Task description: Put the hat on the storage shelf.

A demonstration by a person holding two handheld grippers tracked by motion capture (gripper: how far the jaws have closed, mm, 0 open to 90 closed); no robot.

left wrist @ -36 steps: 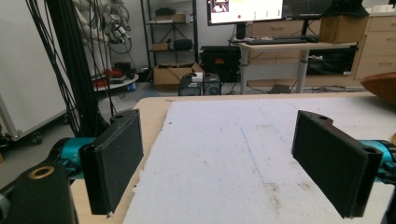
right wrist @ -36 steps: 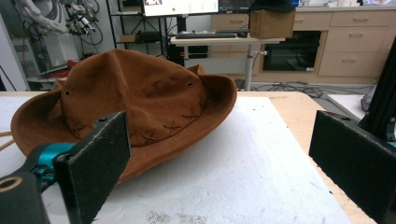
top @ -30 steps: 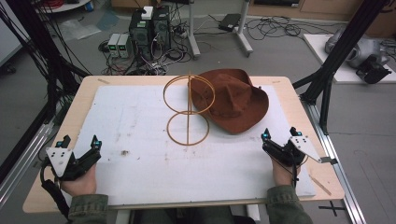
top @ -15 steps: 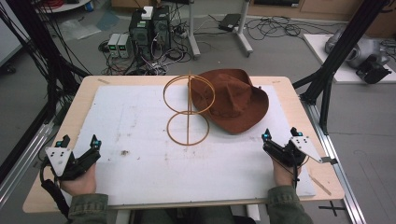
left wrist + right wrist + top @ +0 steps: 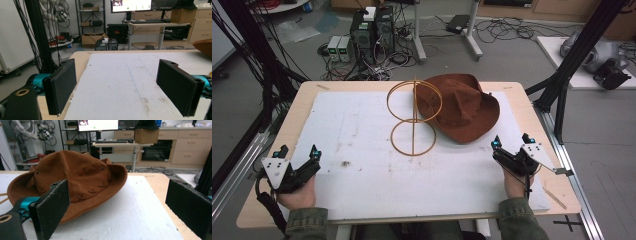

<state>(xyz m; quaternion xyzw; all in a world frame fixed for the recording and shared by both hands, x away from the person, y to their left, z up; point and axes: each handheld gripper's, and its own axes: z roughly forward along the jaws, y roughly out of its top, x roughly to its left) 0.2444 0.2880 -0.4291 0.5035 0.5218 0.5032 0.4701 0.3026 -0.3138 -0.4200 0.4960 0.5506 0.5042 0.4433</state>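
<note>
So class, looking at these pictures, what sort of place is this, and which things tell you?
Most likely a research lab or workshop: computers and tangled cables on the floor, a desk with a monitor, and a black frame around the table.

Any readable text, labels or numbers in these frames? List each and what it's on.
None can be read.
Monitor screen behind the table, left gripper view: bright window and toolbar, text too blurred.
Same monitor in the right gripper view: too small.
Brown felt hat, gold wire ring stand, white foam mat: no markings visible.
</note>
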